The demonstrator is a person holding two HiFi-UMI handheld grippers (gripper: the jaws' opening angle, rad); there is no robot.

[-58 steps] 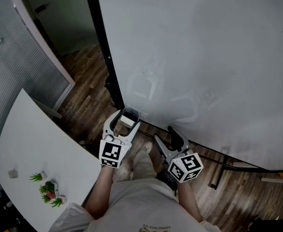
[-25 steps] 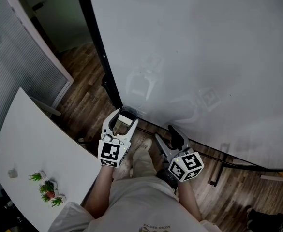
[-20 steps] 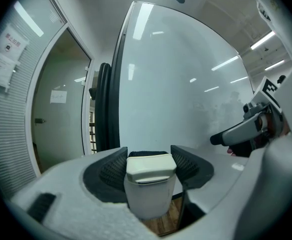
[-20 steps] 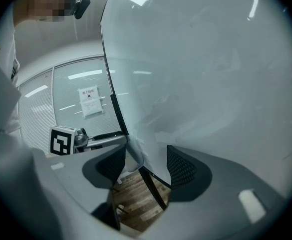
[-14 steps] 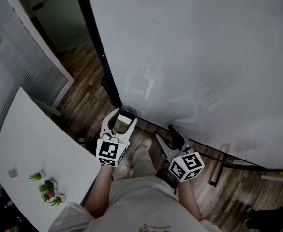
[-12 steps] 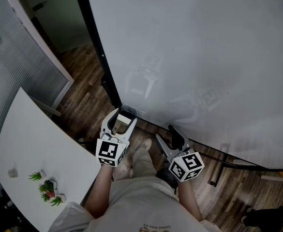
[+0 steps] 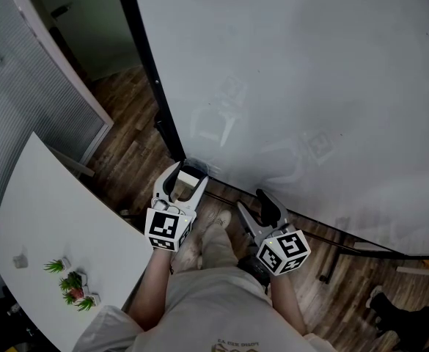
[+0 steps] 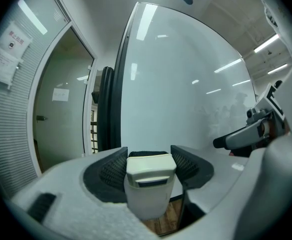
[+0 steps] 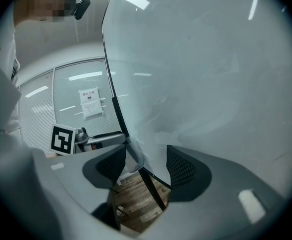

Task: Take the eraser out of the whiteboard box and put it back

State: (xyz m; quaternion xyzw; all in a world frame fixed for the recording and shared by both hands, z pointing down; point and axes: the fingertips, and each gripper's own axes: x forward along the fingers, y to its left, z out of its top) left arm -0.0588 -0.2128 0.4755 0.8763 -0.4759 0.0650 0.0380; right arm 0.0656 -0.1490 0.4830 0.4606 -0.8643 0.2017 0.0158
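A white eraser [image 8: 150,184] with a dark felt edge stands upright between the ribbed pads of my left gripper [image 8: 149,157], which is shut on it. In the head view this left gripper [image 7: 182,182] holds the eraser [image 7: 188,177] close to the lower left corner of the whiteboard [image 7: 309,72]. My right gripper [image 7: 262,201] hovers to its right, near the board's bottom edge. It stands open, and in the right gripper view [image 9: 146,164] only the board's dark frame [image 9: 150,189] and wooden floor show between its pads. I cannot make out the whiteboard box.
A white table [image 7: 45,226] with small potted plants [image 7: 73,288] stands at the left. A dark post [image 7: 144,64] runs along the board's left edge. Wooden floor [image 7: 126,123] lies below. A glass partition with blinds [image 7: 23,94] is at far left. A shoe [image 7: 381,299] shows at lower right.
Both grippers have kept their places, the eraser still in the left one. A person's shoe has moved into the lower right corner of the head view.
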